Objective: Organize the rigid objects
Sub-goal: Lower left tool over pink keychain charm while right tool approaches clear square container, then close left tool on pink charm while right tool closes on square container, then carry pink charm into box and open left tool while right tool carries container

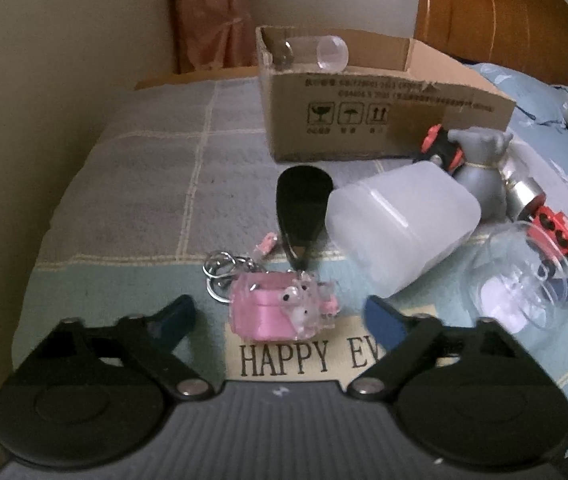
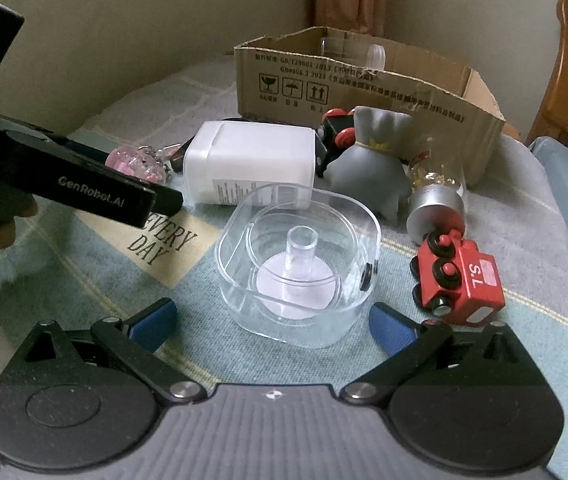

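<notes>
Evidently both grippers are lining up grasps on loose items lying on the bed (image 1: pixel 132 184), short of the cardboard box (image 1: pixel 363 120) where the sorted pieces seem meant to go; a clear tube (image 1: pixel 315 53) already lies inside it.

In front of the box, the left gripper (image 1: pixel 280 312) has its jaws apart on either side of the pink keychain charm (image 1: pixel 280 312), the pads not yet touching it, so the charm rests on the bedcover rather than being held. Behind the charm, nearer the box, lie a black case (image 1: pixel 301 208) and a white bottle (image 1: pixel 399 224) on its side.

The right gripper (image 2: pixel 272 320) also has its jaws spread, framing the clear plastic dish (image 2: pixel 297 260) without contact. Between dish and box sit a grey pouch figure (image 2: pixel 367 168), and beside the dish a red toy train (image 2: pixel 459 280).
</notes>
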Demonstrator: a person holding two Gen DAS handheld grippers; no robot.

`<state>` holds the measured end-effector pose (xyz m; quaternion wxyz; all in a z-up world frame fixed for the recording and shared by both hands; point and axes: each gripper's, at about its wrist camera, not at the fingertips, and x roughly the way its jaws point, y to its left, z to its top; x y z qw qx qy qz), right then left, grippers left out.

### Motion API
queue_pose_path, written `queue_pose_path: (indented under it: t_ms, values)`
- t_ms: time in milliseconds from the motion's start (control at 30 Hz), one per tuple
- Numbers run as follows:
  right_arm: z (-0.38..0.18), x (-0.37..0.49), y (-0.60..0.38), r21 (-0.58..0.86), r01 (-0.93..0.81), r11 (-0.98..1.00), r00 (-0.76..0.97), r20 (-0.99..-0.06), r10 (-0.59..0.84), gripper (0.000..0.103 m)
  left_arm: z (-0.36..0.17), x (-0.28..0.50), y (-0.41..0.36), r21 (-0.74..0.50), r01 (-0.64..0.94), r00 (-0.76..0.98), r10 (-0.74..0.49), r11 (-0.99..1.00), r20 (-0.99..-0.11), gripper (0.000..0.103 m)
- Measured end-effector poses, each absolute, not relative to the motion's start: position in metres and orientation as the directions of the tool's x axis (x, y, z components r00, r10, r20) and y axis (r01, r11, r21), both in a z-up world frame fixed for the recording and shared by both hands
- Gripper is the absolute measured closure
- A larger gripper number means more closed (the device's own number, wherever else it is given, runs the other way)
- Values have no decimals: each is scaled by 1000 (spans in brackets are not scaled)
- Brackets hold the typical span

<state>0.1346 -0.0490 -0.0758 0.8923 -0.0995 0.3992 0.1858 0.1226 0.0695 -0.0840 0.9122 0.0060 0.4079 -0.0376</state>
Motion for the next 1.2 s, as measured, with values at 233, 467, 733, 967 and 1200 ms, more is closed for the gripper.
queue_pose_path:
  t_ms: [233,467,733,967,1200]
  values:
    - [-77,131,-50,-30,-410,912,623,-739,256,0,-79,122,66,-13,67,667,-54,998,-743,49]
    - [-77,131,-49,-30,-398,917,630,-735,249,0,-77,122,65,-7,68,666,-51,998,-744,53]
    - [-78,147,-41,-31,-385,922,623,-746,235,0,-78,118,77,-9,68,663,-52,998,-747,53]
    - [-77,161,-33,-38,-372,927,614,-760,216,0,-78,117,80,-8,81,662,-60,997,-747,53]
    - [-71,167,-34,-68,-355,932,630,-755,184,18,-77,118,83,-13,104,648,-77,995,-758,53]
